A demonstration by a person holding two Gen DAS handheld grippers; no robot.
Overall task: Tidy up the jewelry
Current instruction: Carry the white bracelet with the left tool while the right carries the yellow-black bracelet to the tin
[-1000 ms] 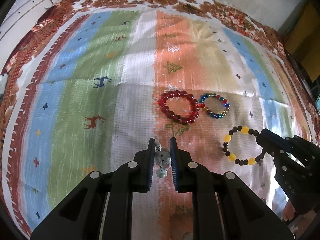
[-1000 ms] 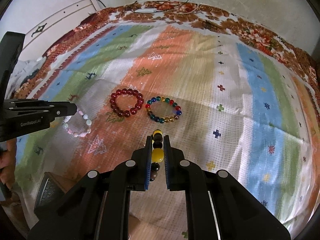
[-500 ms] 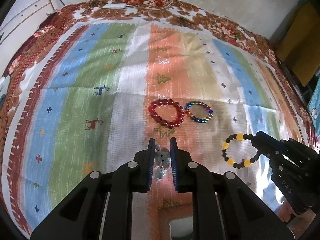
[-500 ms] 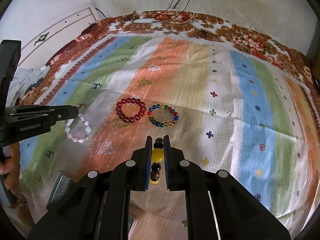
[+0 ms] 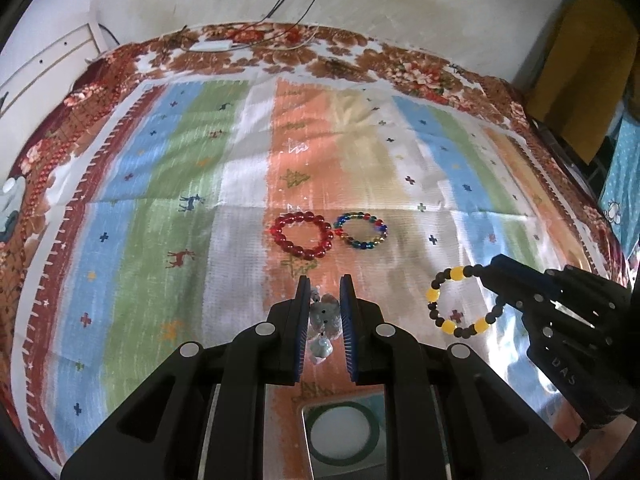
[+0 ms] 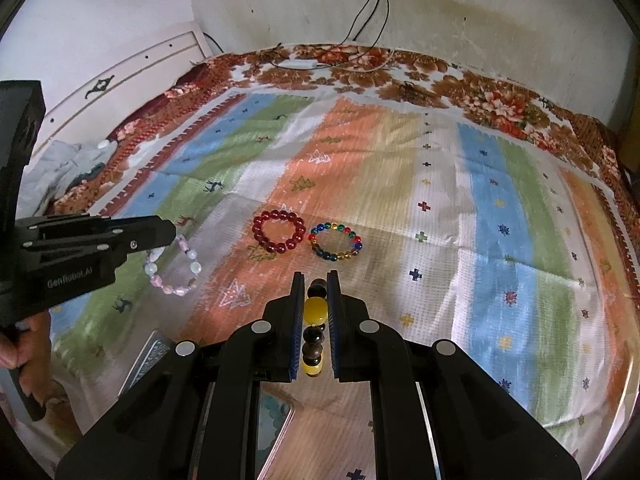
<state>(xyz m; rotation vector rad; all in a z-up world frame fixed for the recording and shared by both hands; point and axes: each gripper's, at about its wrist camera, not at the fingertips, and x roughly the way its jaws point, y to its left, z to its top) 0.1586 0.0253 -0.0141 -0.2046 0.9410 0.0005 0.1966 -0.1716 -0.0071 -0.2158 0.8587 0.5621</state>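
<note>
Right wrist view: right gripper clamped on limp, light yellow-black bracelet, left gripper pinching pastel bracelet, left of red bracelet.

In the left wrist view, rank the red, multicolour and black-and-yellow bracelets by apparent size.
1. Black-and-yellow bracelet, largest, though held nearer the camera, so unsure.
2. Red bracelet.
3. Multicolour bracelet, slightly smaller than red.

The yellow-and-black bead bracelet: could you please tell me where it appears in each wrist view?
Left wrist view: yellow-and-black bracelet at right, dangling from the right gripper.
Right wrist view: bottom centre, pinched between the gripper's fingers.
Shared landmark: red bracelet on the cloth.
</note>
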